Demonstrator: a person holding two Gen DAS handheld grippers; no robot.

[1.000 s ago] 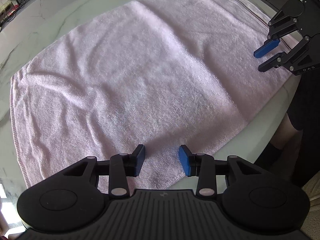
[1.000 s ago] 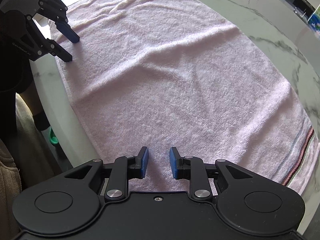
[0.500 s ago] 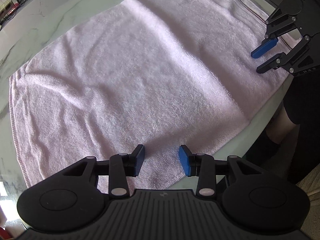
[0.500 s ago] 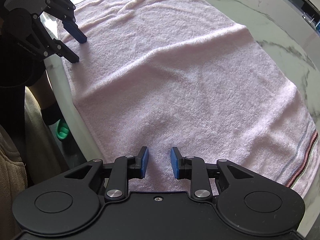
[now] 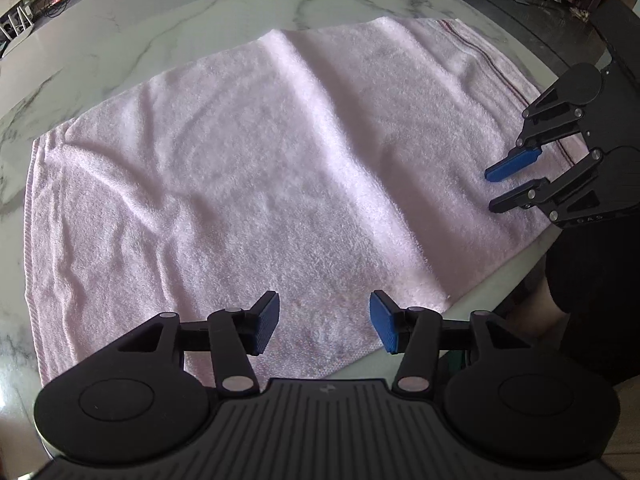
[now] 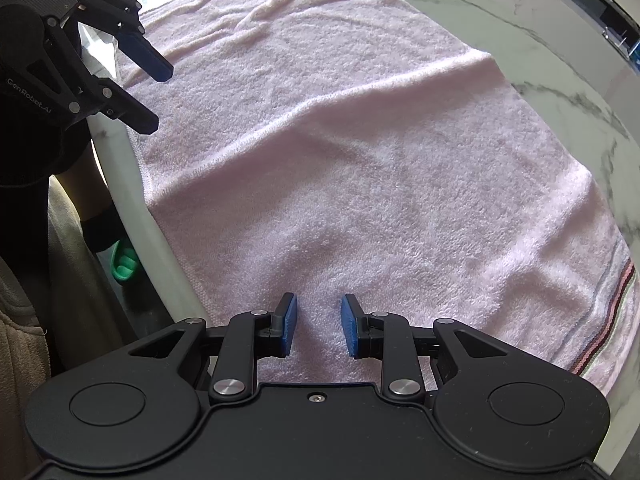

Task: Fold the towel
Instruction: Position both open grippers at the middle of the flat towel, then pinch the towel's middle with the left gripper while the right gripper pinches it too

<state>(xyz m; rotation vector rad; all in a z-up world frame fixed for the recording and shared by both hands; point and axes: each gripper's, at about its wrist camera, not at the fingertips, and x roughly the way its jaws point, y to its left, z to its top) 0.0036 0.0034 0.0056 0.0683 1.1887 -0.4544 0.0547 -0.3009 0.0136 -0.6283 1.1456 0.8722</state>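
A pale pink towel (image 5: pixel 256 184) (image 6: pixel 360 160) lies spread flat on a white marble table (image 5: pixel 120 48), with a striped band along one short end (image 6: pixel 608 320). My left gripper (image 5: pixel 324 326) hovers over the towel's near long edge; its jaws are opening and nothing is between them. It also shows in the right wrist view at the upper left (image 6: pixel 154 96). My right gripper (image 6: pixel 318 326) stands above the same edge near the striped end, its jaws a small gap apart with only towel below. The left wrist view shows the right gripper (image 5: pixel 494 190) at the right.
The table's rounded edge (image 6: pixel 132 200) runs just beside the towel's near side. Below it are a person's leg and a green slipper (image 6: pixel 126 264). Bare marble lies beyond the towel's far side (image 6: pixel 560 80). Clutter sits at the far room edge (image 5: pixel 44 0).
The left gripper's jaws have spread wider and it has rolled and shifted a little along the towel's edge. The right gripper has kept its place and gap.
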